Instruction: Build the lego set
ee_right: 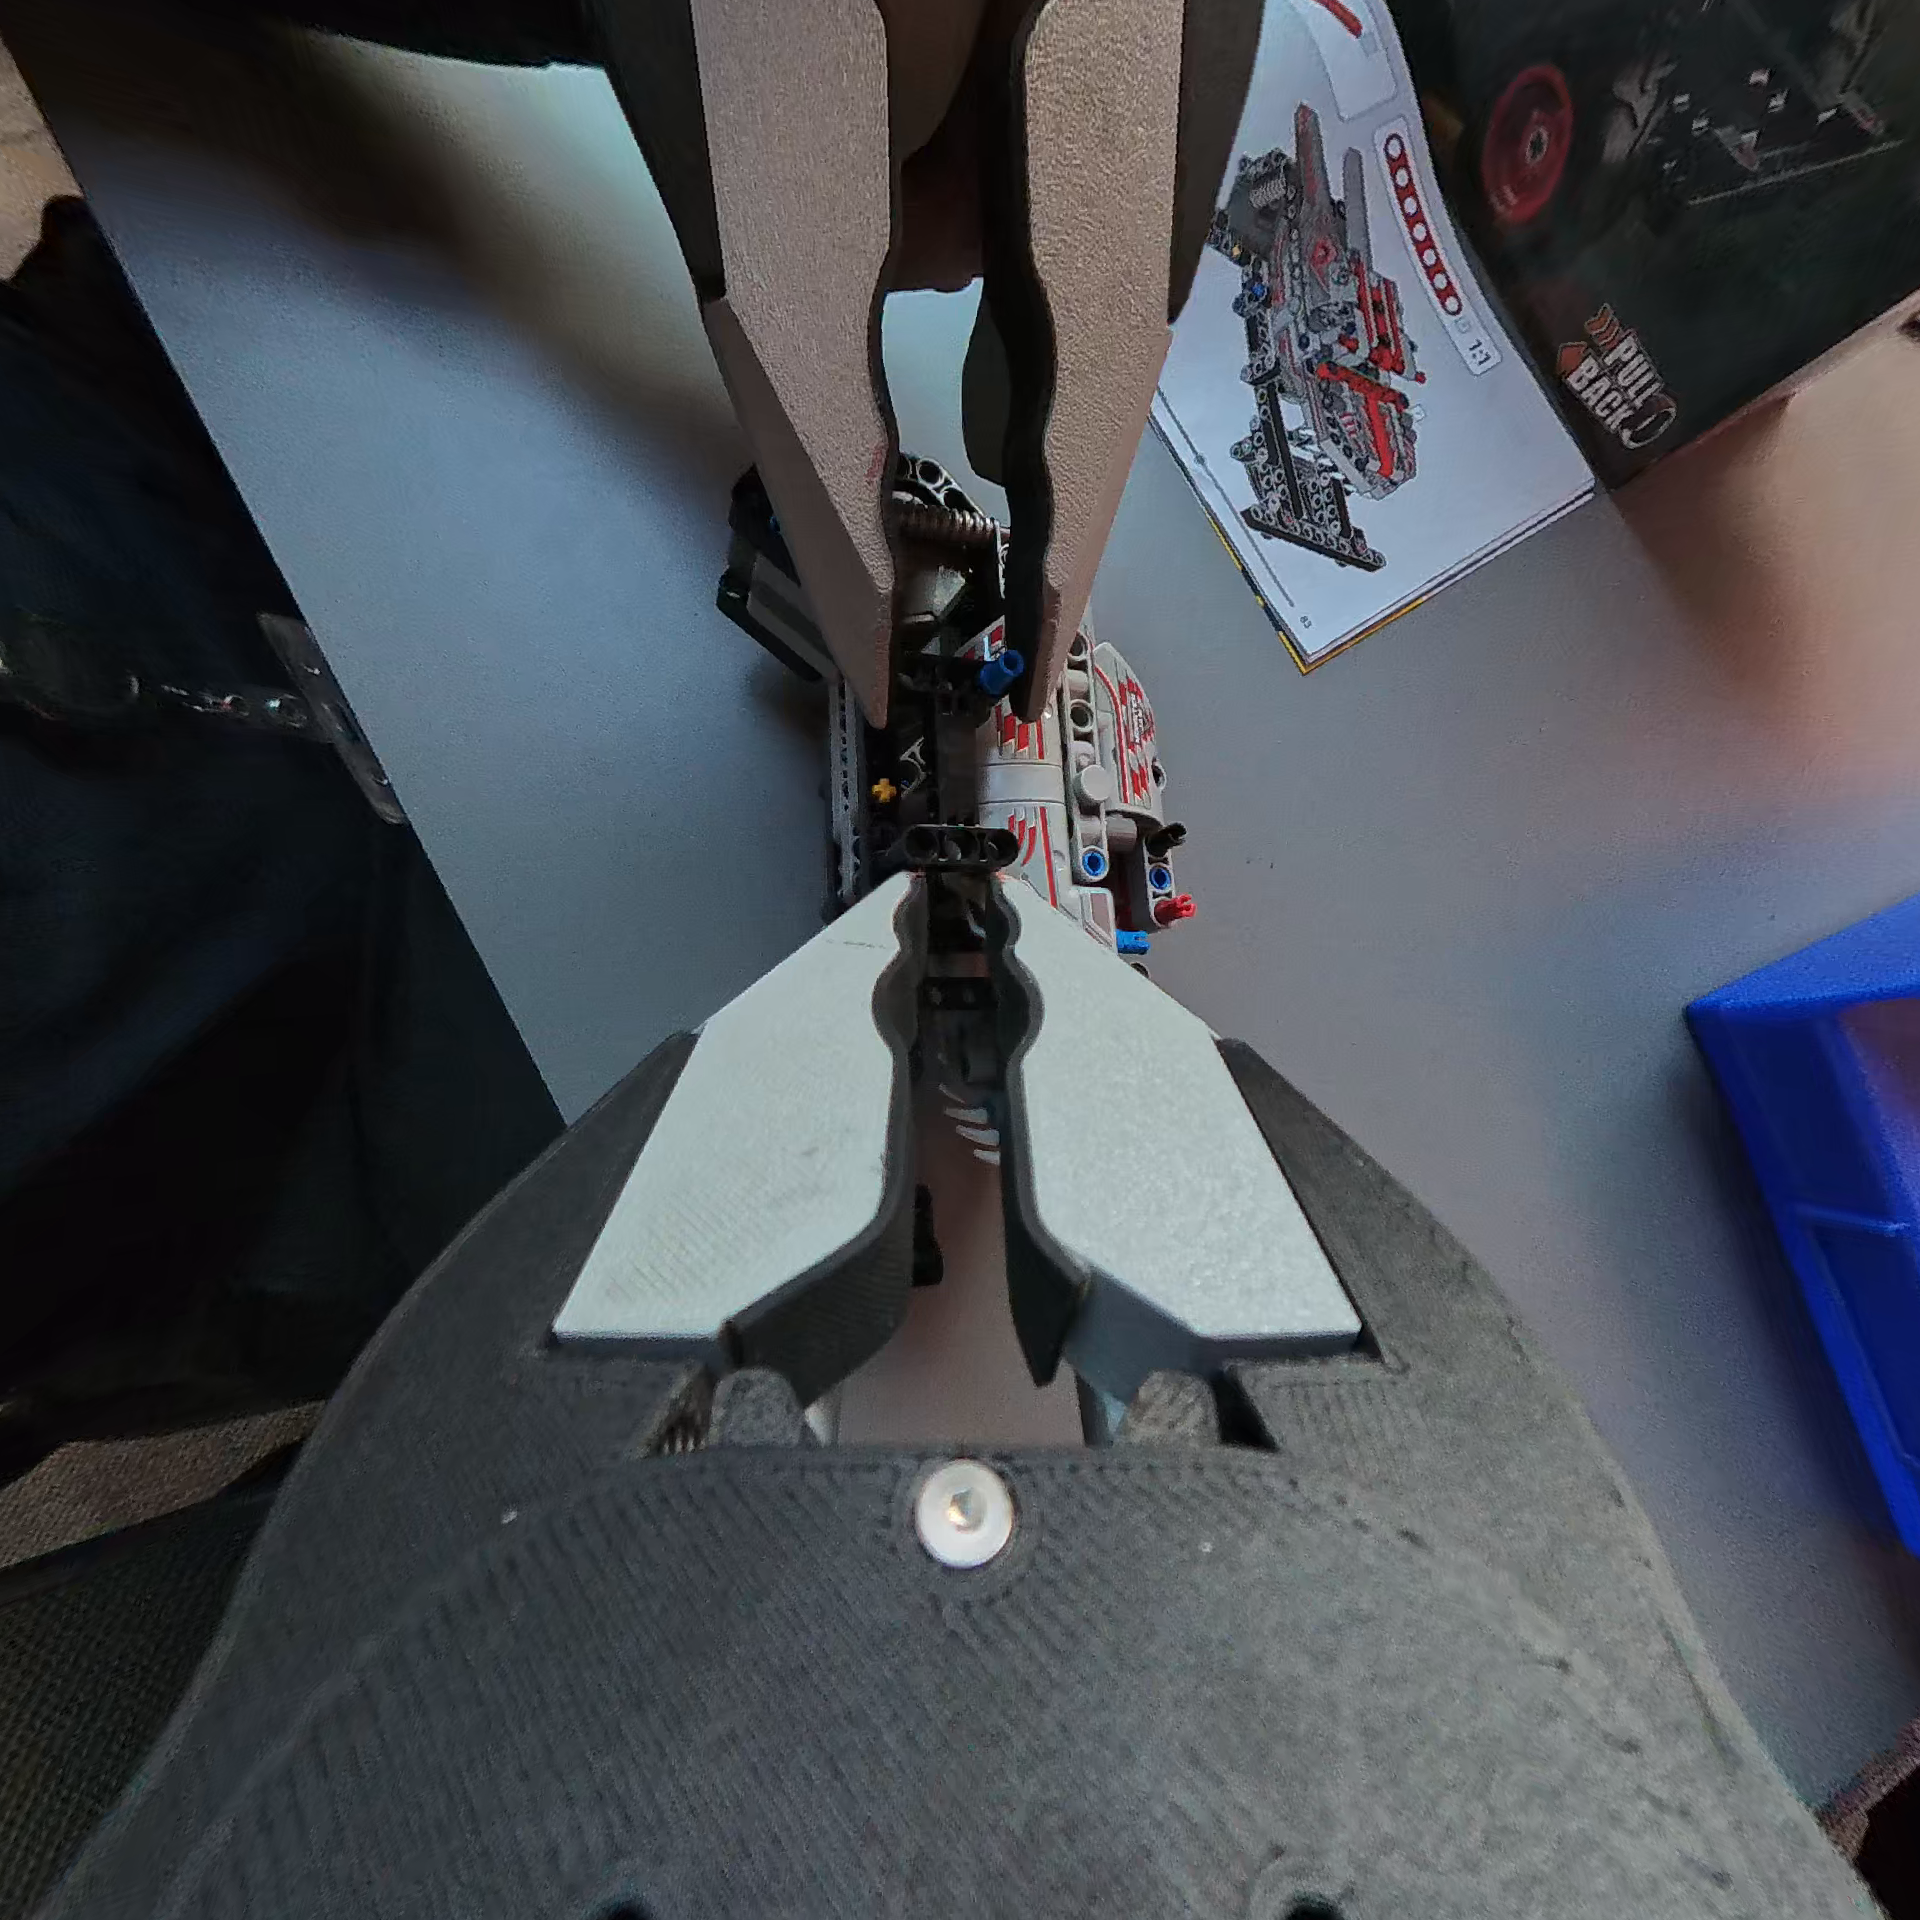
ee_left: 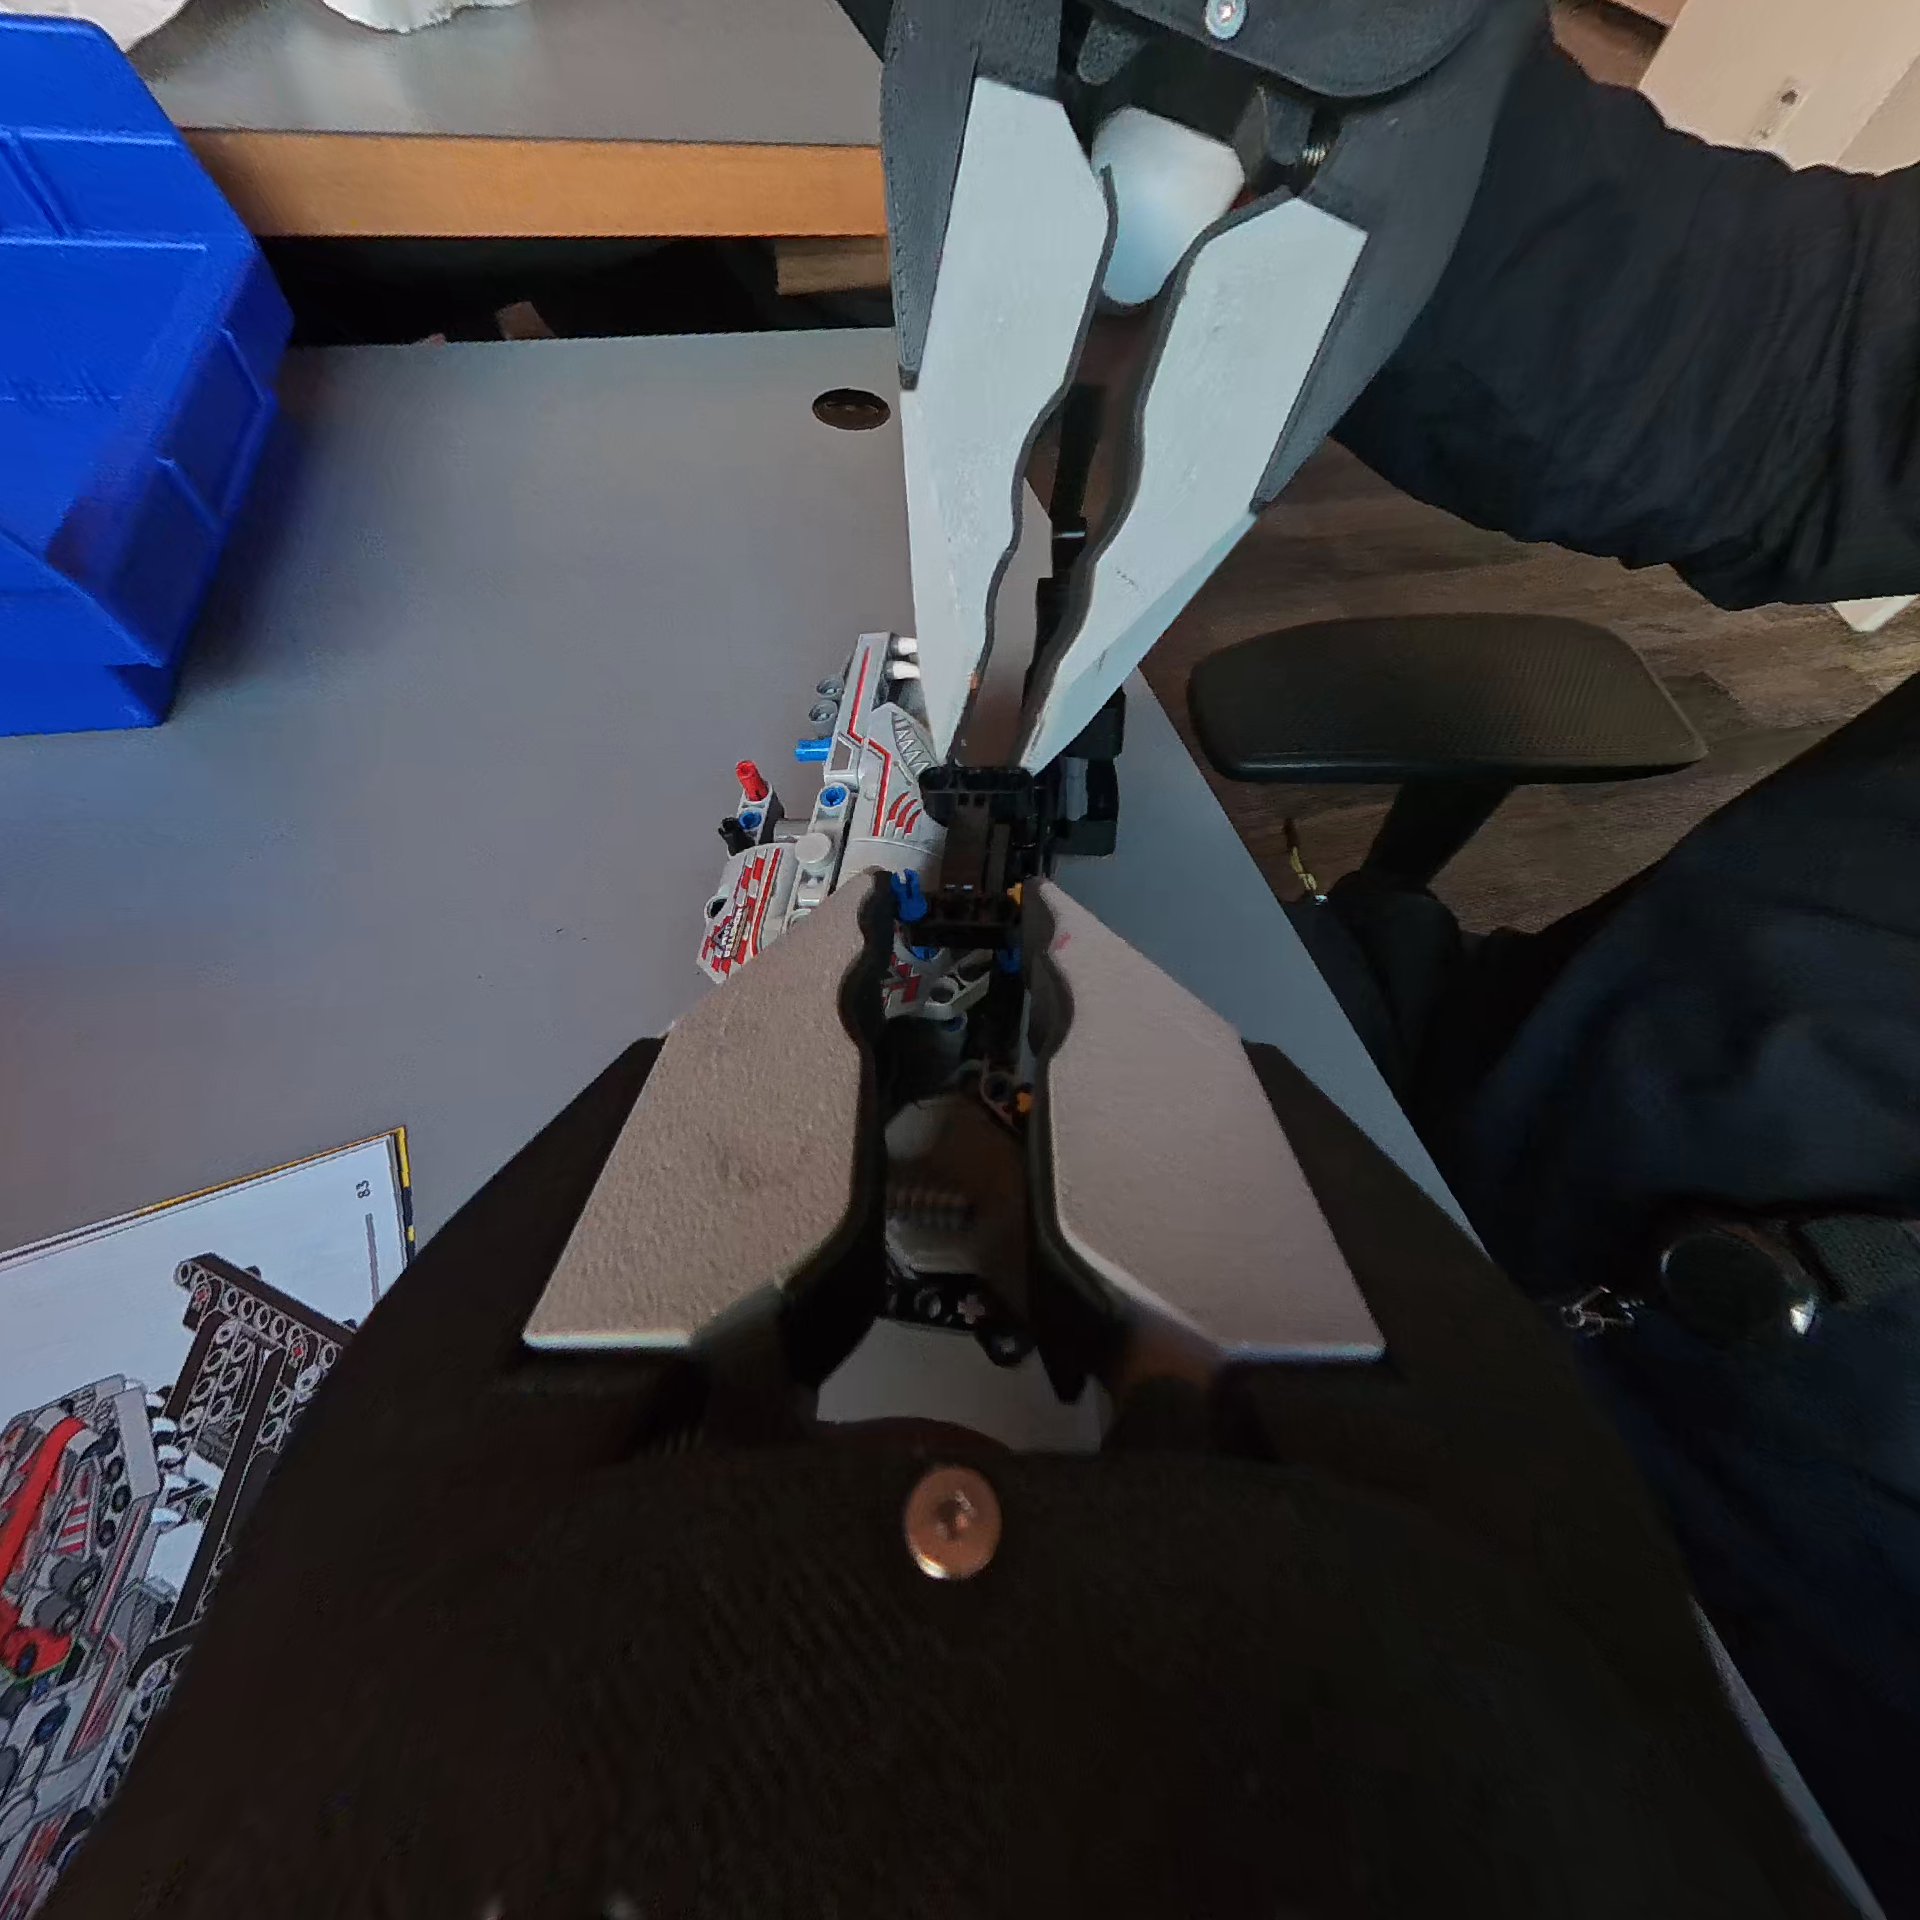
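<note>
Model (ee_left: 831, 831) of grey, red-striped beams sits on the worktop (ee_left: 468, 644) between both tips. Left claw (ee_left: 951, 904) pinches its black frame; right claw (ee_right: 951, 894) pinches a short black beam (ee_right: 961, 844). Light, rigid, pins likely fragile: grip the frame.

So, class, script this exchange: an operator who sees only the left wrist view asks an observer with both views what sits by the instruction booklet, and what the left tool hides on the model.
Operator: What lies past the booklet?
Observer: A dark set box lies right beside the instruction booklet.
Operator: My own tool blocks the model's near end. Anything there?
Observer: A coiled spring sits on the lego model, between the fingers of the left tool.
</note>
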A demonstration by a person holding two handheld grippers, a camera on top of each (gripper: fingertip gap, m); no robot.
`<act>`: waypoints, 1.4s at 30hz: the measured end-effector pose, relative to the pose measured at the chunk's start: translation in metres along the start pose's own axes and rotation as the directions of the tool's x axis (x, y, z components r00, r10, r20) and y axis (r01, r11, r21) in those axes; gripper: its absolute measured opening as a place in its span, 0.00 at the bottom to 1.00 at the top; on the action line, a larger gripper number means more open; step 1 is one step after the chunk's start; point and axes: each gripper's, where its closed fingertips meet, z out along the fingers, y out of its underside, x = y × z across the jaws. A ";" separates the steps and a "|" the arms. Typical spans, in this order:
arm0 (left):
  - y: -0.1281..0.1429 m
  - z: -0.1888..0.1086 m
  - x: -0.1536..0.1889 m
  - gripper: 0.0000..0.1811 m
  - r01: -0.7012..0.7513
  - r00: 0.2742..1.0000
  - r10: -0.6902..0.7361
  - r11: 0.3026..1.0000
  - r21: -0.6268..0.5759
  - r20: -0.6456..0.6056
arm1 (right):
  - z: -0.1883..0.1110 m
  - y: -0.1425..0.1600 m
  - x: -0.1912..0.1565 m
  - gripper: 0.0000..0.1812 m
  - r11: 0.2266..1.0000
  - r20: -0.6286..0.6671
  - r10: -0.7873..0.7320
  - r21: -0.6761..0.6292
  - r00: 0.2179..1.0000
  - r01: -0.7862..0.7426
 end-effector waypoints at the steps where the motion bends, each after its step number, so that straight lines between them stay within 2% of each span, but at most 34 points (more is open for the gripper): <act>1: 0.000 0.000 0.000 0.12 0.003 1.000 -0.003 1.000 0.002 -0.002 | -0.002 -0.001 0.001 0.04 1.000 -0.001 -0.001 0.005 1.000 0.001; 7: 0.000 0.000 0.002 0.12 0.023 1.000 -0.023 1.000 -0.014 -0.017 | -0.004 -0.008 -0.001 0.02 1.000 0.018 -0.008 0.018 1.000 0.007; 14: 0.000 0.003 0.002 0.12 0.070 0.993 -0.064 0.996 -0.053 0.102 | 0.000 -0.005 0.000 0.00 1.000 0.018 -0.011 0.009 1.000 0.011; 25: 0.004 0.003 0.006 0.12 0.057 0.980 -0.046 0.997 -0.054 0.192 | 0.003 -0.005 0.000 0.00 0.996 -0.014 -0.085 -0.034 0.996 0.085; 27: 0.006 0.002 0.008 0.17 0.056 0.979 -0.046 0.997 -0.045 0.199 | 0.003 -0.004 0.000 0.00 0.994 -0.023 -0.099 -0.048 0.995 0.097; 32: 0.001 -0.011 0.027 0.25 0.087 0.990 -0.089 0.996 0.028 0.109 | 0.003 -0.004 0.000 0.00 0.990 -0.046 -0.124 -0.066 0.991 0.121; 36: -0.007 -0.021 0.020 0.20 0.084 0.984 -0.094 0.994 0.071 0.153 | 0.003 -0.004 0.000 0.00 0.989 -0.047 -0.132 -0.068 0.990 0.128; 42: -0.009 -0.011 0.003 0.14 0.184 0.966 -0.200 0.977 0.106 0.166 | 0.002 -0.004 0.000 0.00 0.988 -0.050 -0.140 -0.078 0.989 0.136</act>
